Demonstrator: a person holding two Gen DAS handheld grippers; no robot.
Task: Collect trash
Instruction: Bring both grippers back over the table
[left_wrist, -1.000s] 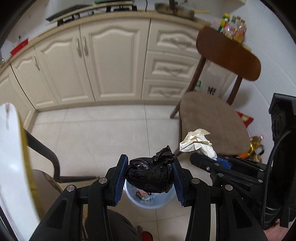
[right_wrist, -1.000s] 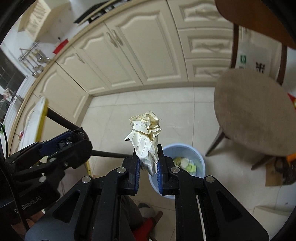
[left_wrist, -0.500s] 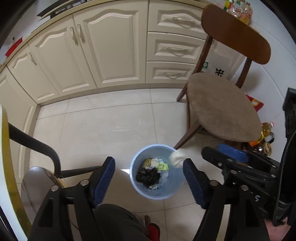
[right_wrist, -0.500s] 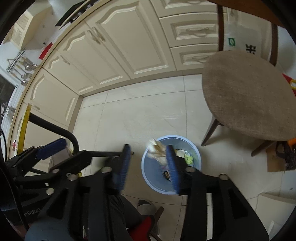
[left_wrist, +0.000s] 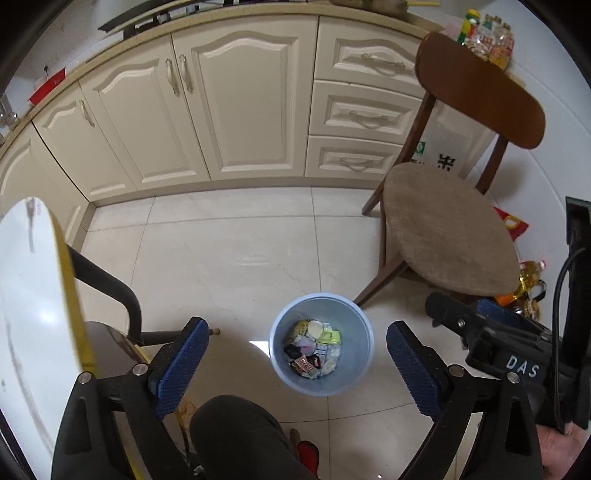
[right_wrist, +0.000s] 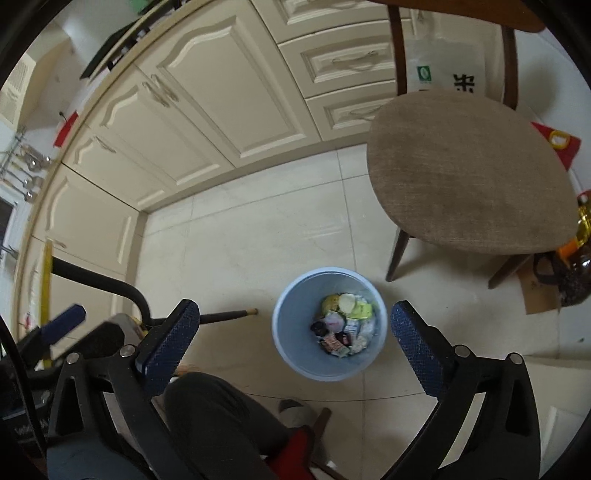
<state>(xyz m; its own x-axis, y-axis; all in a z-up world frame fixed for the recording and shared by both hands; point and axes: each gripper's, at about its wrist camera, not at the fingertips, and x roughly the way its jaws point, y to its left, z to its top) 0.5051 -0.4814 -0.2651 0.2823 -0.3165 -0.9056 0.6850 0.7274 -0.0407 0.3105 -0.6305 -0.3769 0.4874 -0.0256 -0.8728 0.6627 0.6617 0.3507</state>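
Both grippers are hovering over a light blue waste bin that is standing on the pale tiled floor, and both are pointing steeply down at it. The left gripper is standing with its jaws spread wide and nothing between the blue pads; its jaws have just been opening. The right gripper is likewise gaping at full spread with empty jaws that have just been opening, and the bin is showing through the gap between its fingers. The trash is lying in the bottom of the bin: a mix of yellow, green and white scraps, a dark crumpled lump and some small printed wrappers, too jumbled to tell apart piece by piece; the same heap is showing in the right wrist view. A wooden chair with a tan fabric seat is standing just beside the bin, toward the right, one of its front legs coming down close to the bin's rim. Cream kitchen cabinets are running along the far side of the floor. At the left edge of the left wrist view a white tabletop with a yellow edge is showing. The person's dark-trousered knee is filling the lower middle of the view, below the bin, and the right gripper's black body is reaching in from the right.
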